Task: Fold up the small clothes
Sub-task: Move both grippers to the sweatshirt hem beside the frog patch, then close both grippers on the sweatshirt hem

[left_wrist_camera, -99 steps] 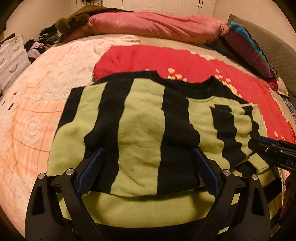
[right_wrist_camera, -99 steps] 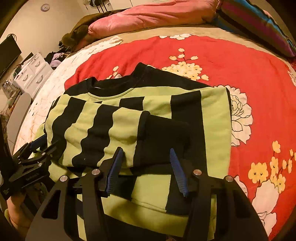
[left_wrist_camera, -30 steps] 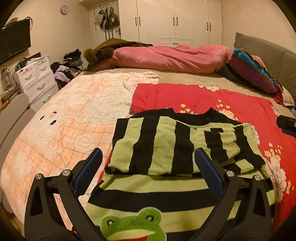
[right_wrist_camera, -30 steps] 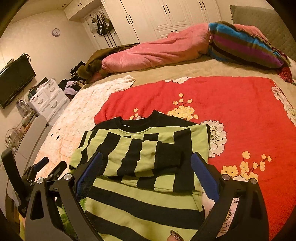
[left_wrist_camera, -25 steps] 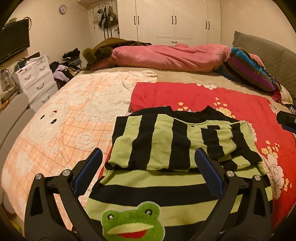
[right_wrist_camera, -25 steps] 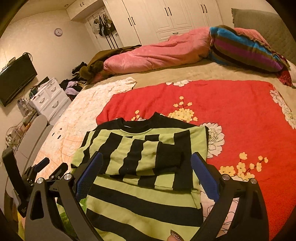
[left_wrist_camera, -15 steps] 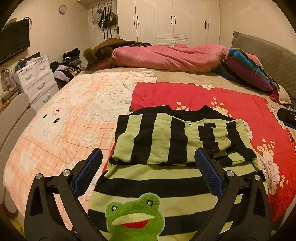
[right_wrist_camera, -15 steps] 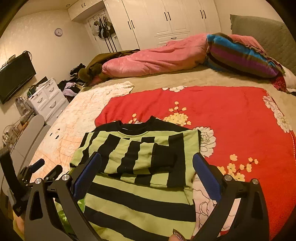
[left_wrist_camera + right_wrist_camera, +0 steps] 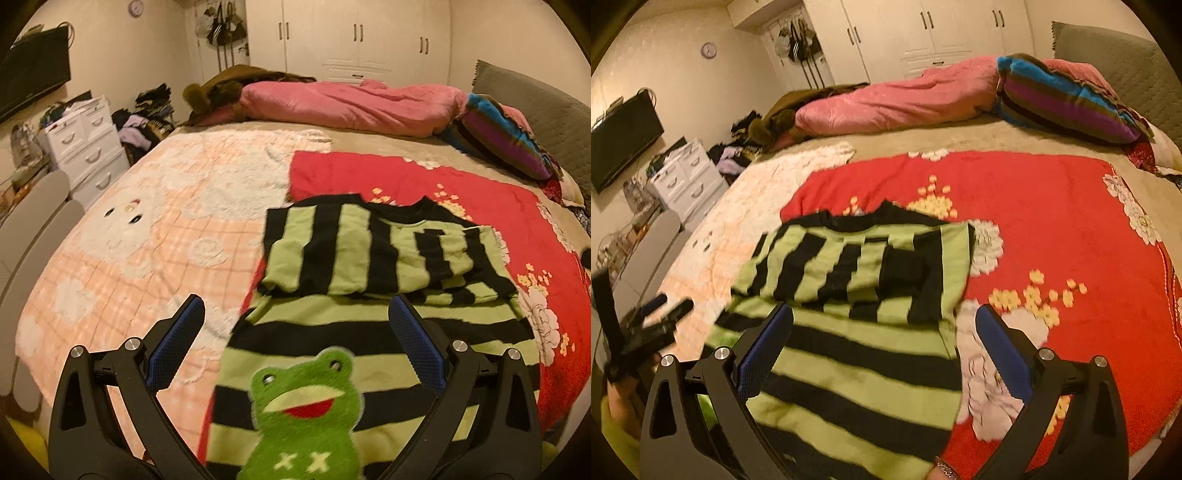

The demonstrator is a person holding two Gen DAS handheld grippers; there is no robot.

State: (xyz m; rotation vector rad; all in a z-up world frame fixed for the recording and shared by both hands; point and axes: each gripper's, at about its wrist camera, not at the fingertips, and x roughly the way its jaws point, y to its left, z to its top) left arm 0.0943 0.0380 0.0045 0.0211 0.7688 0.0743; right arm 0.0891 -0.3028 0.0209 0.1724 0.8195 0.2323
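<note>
Both grippers have drawn back from the striped sweater (image 9: 373, 258). The left gripper (image 9: 295, 347) and right gripper (image 9: 884, 341), earlier set low over the folded sleeves with narrower gaps, now stand wide apart and, it seems, higher. The frog patch (image 9: 304, 398), formerly hidden, now lies between the left fingers (image 9: 177, 343).

Black plastic left tool (image 9: 293, 334) and right tool (image 9: 884, 341), blue textured pads (image 9: 173, 349), silver screws.
</note>
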